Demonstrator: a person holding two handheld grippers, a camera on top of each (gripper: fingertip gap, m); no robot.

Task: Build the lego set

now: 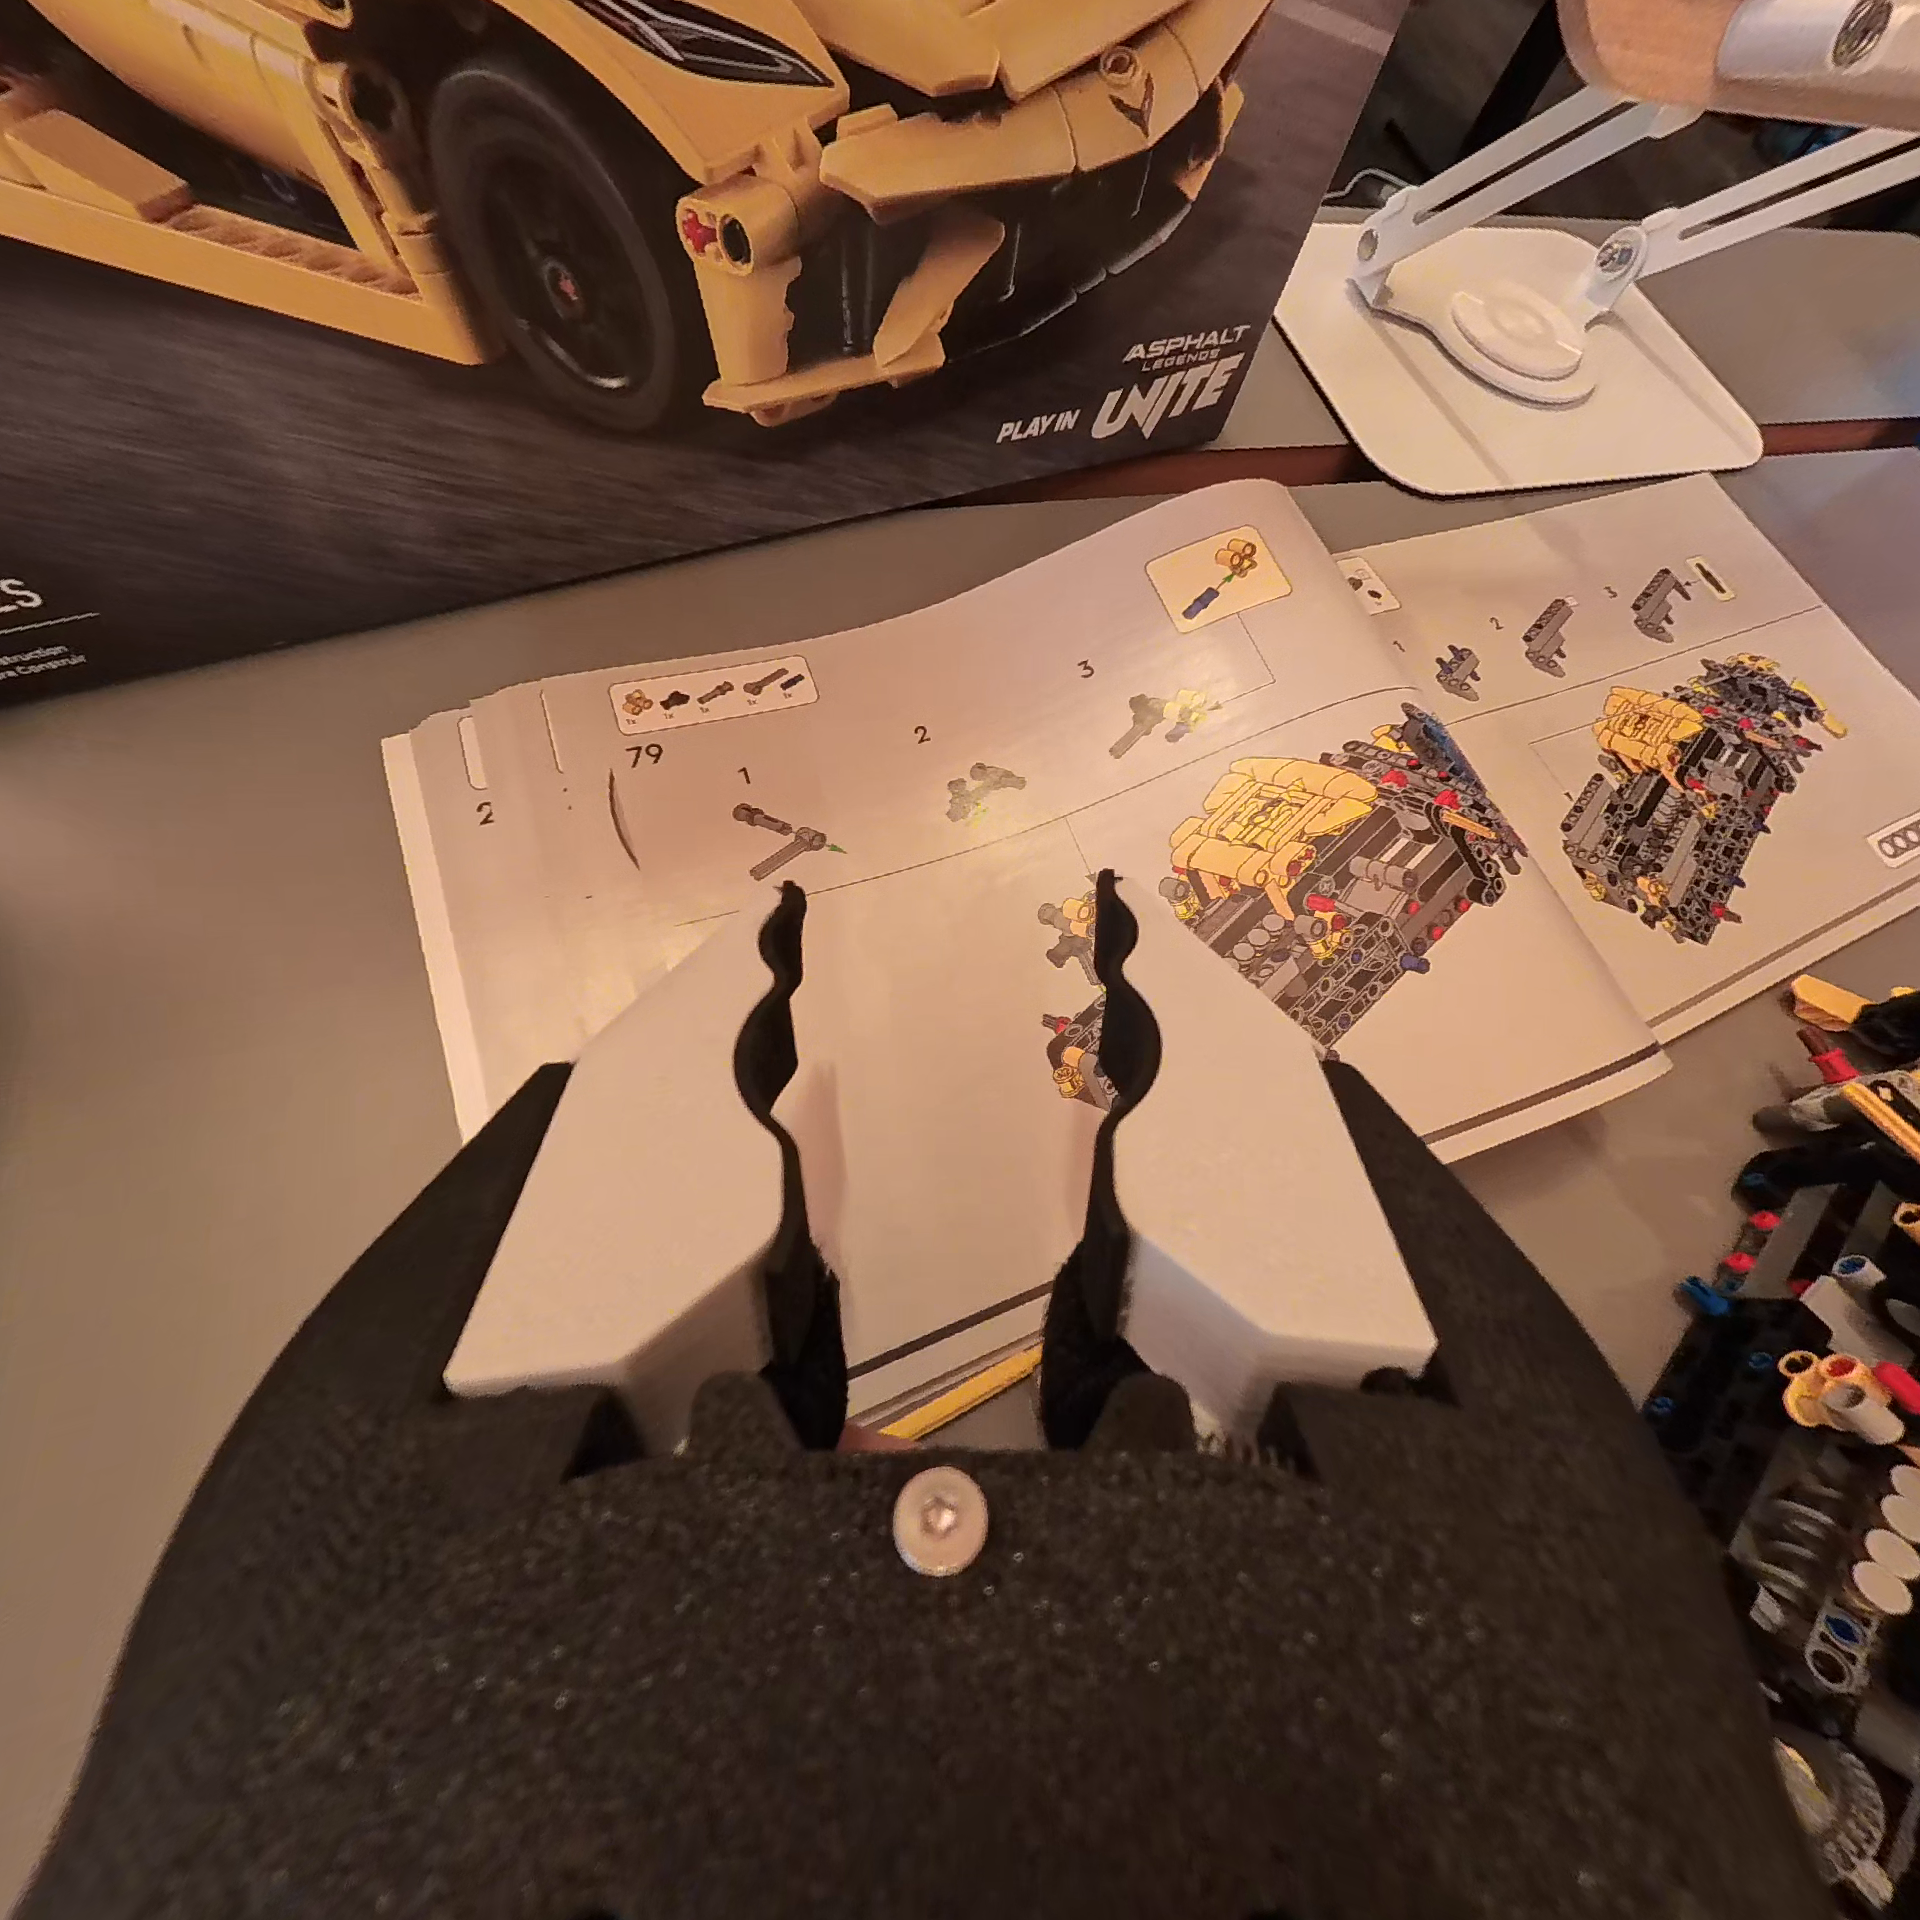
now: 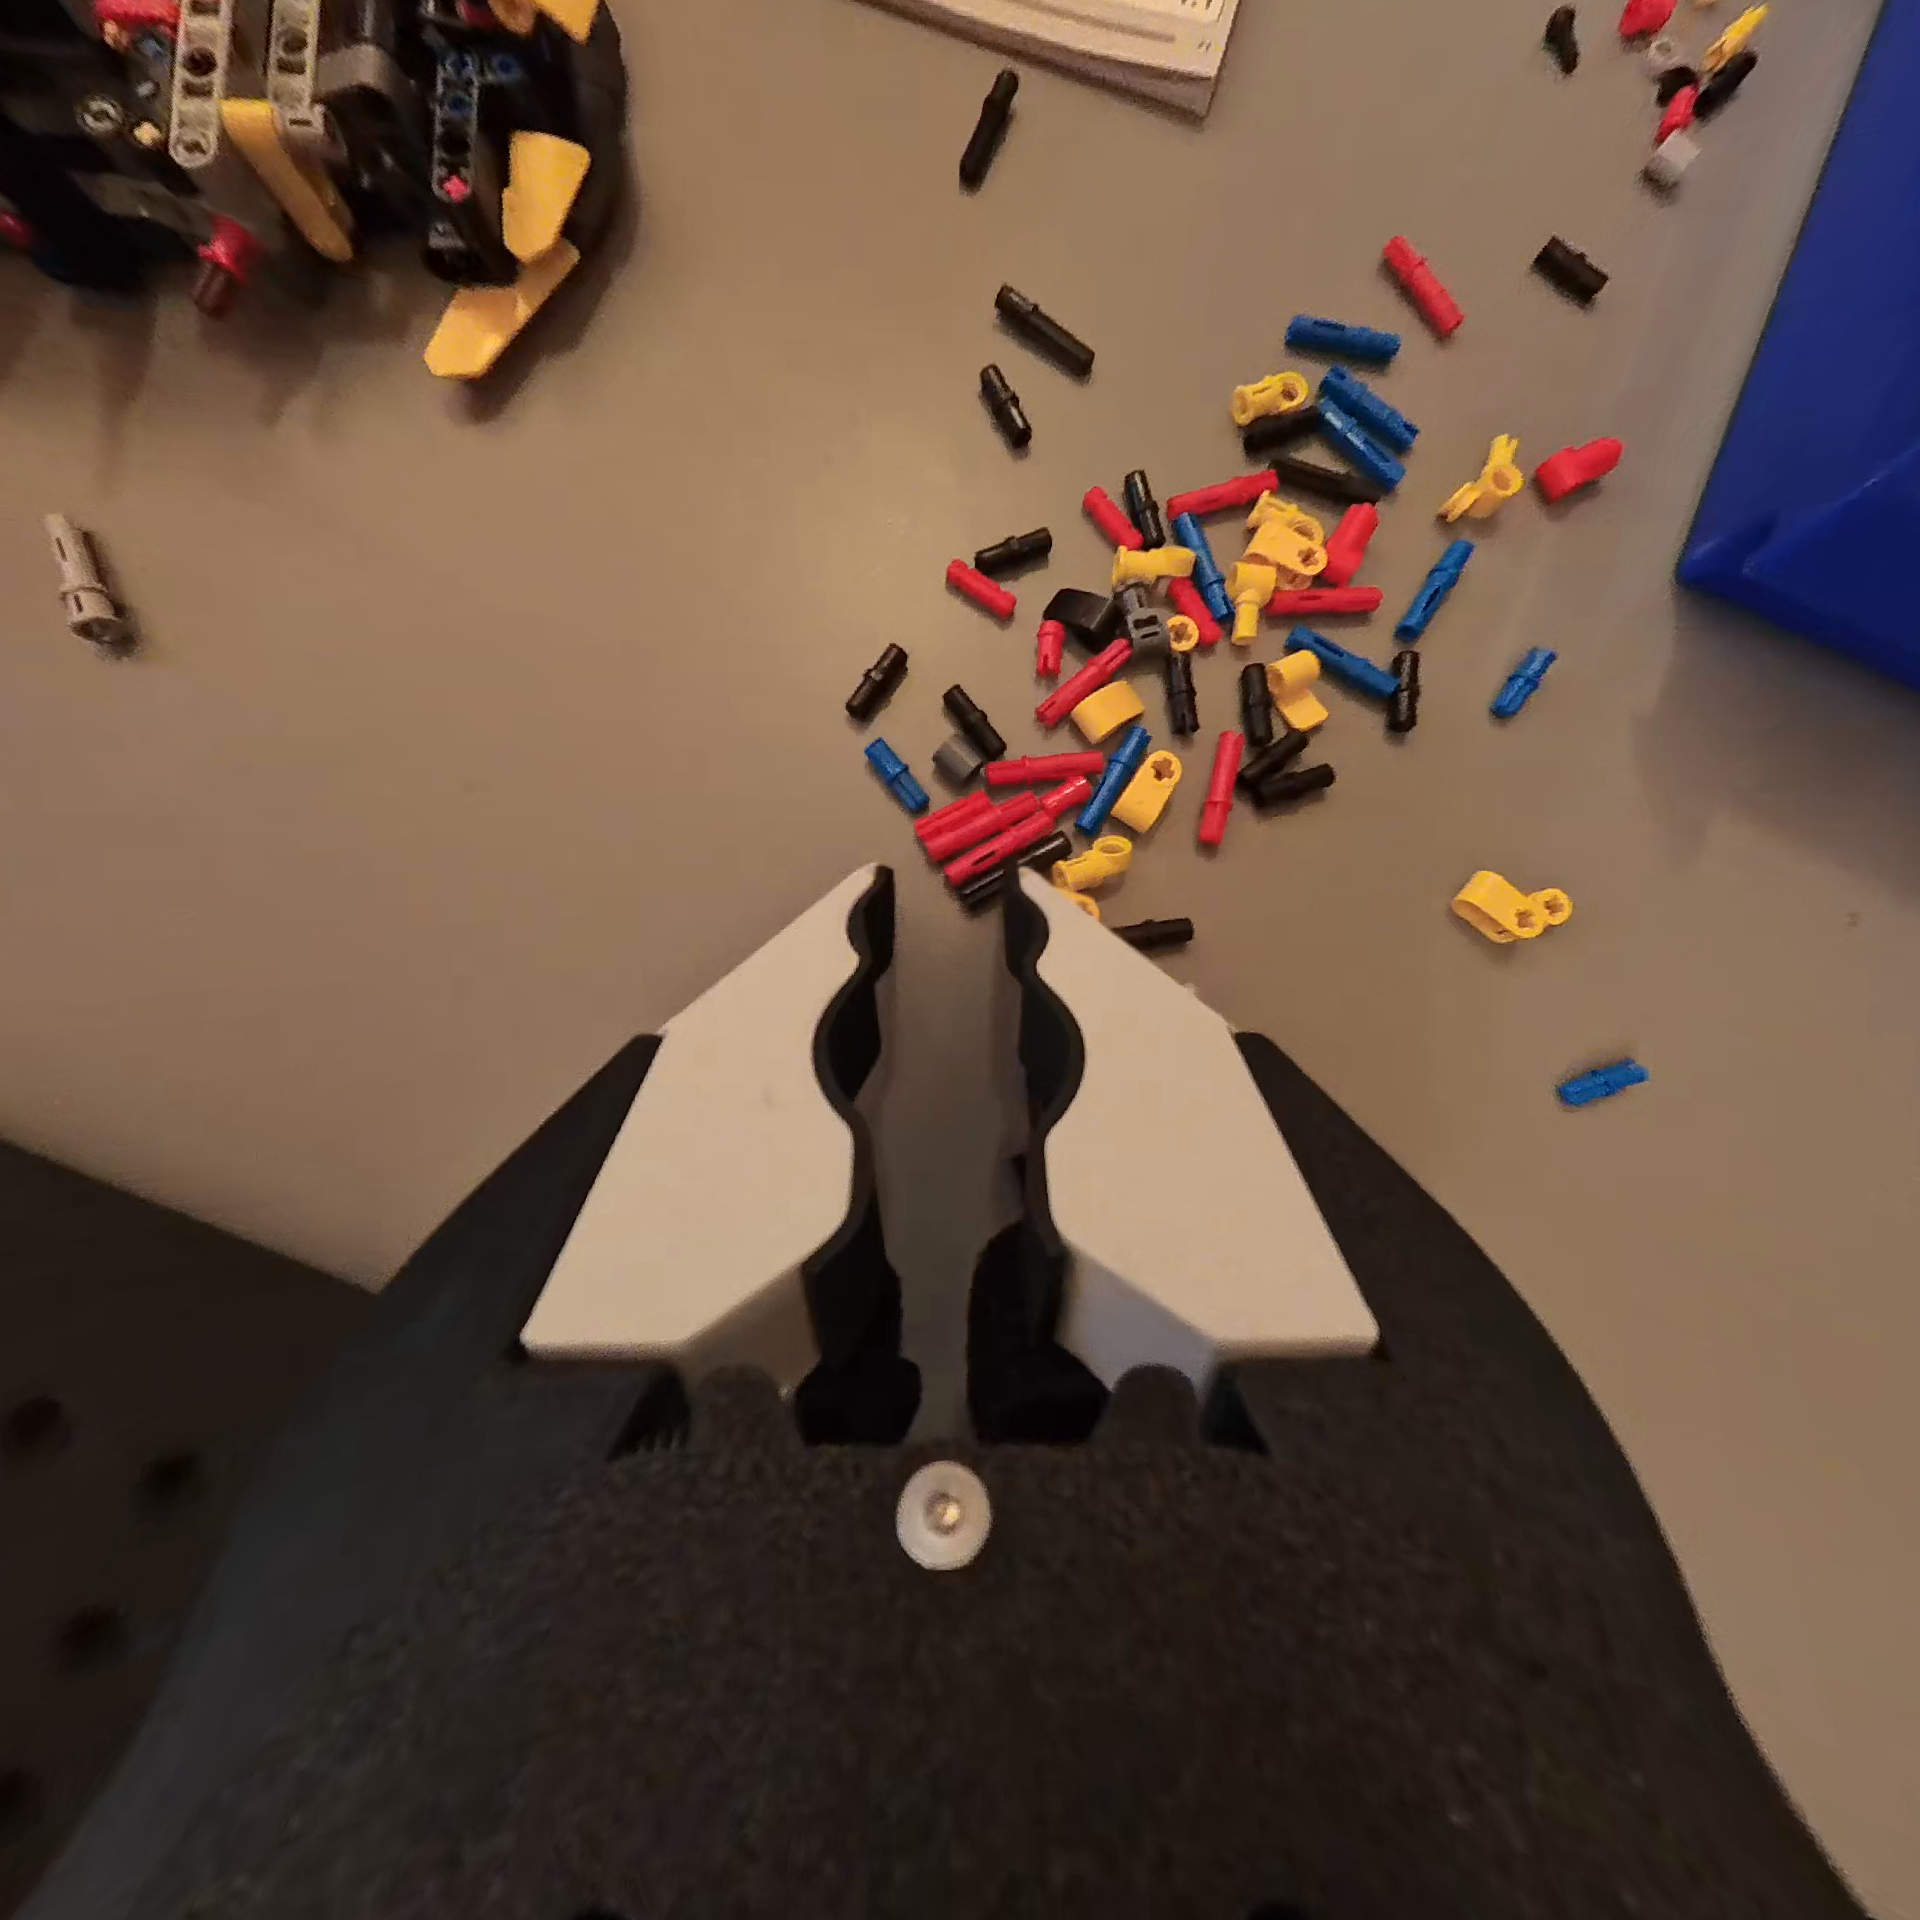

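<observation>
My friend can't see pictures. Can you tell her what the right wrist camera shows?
The right gripper is open and empty, its tips at the edge of a pile of pins in red, blue, black and yellow on a grey table. The half-built car sits at the top left.

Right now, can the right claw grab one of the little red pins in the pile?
Probably yes. The right claw is open and empty, and its tips sit right at the near edge of the pile of pins. A bunch of red pins lies just ahead on the table, with nothing blocking the way.
</observation>
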